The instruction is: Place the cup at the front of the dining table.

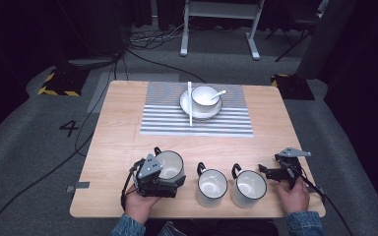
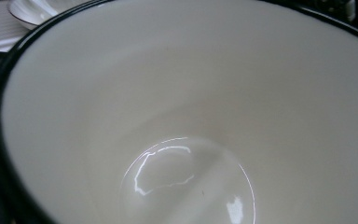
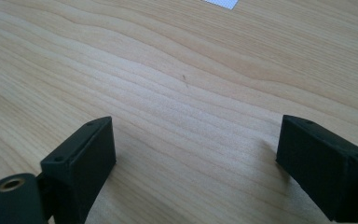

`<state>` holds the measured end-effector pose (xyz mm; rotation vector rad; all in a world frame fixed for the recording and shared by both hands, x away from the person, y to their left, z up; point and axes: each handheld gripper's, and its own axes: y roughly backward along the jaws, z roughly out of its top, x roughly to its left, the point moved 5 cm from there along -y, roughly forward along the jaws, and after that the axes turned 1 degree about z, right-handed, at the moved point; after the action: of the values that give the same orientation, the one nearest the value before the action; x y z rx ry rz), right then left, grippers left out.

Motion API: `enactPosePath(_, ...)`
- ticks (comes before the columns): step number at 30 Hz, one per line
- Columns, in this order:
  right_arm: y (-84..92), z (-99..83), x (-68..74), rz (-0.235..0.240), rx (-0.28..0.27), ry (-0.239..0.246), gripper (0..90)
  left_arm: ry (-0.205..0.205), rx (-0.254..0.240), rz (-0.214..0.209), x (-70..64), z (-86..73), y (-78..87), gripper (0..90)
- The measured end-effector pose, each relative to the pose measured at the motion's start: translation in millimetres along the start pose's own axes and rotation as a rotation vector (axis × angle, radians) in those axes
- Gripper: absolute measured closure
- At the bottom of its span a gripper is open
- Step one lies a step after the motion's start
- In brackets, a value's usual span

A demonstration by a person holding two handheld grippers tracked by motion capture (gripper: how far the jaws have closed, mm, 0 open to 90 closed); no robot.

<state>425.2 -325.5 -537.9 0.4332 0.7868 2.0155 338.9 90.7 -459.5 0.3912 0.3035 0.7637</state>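
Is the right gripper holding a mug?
No, the right gripper has its jaws wide apart over bare table, with nothing between them.

So the table (image 1: 123, 132) I'm working over is a light wood top with clear grain, standing on grey carpet. At the far middle there's a grey-and-white striped placemat (image 1: 197, 123) lying flat on it. On the mat sits a white saucer (image 1: 189, 105) with a small white cup on it, and a pair of white chopsticks (image 1: 189, 103) rests across the saucer's left side onto the mat. Along my near edge there are three white mugs with dark rims in a row: the left mug (image 1: 171, 164), the middle mug (image 1: 211, 187) and the right mug (image 1: 249, 188), the last two just beside each other. There's a bit of grey tape (image 1: 78, 186) at the near left edge.
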Motion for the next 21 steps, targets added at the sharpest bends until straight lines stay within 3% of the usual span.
enactPosePath(10,0.3,-0.6,-1.6,0.025,0.0,0.027,10.7,-0.043,-0.006,0.044,17.1,27.8,-3.1,3.0)
enactPosePath(11,0.3,-0.6,-1.6,0.026,0.0,0.027,10.6,-0.024,-0.006,0.037,17.9,30.2,-4.2,3.1)
enactPosePath(13,0.3,-0.6,-1.7,0.026,0.0,0.028,10.6,-0.035,-0.009,0.045,23.7,36.3,-5.5,3.0)
enactPosePath(16,0.1,-0.4,-1.9,0.027,0.001,0.029,10.4,-0.018,-0.019,0.053,29.7,45.4,-7.4,3.0)
enactPosePath(21,0.0,-0.4,-1.8,0.027,0.001,0.029,10.2,-0.044,-0.034,0.1,43.5,62.5,-8.2,3.0)
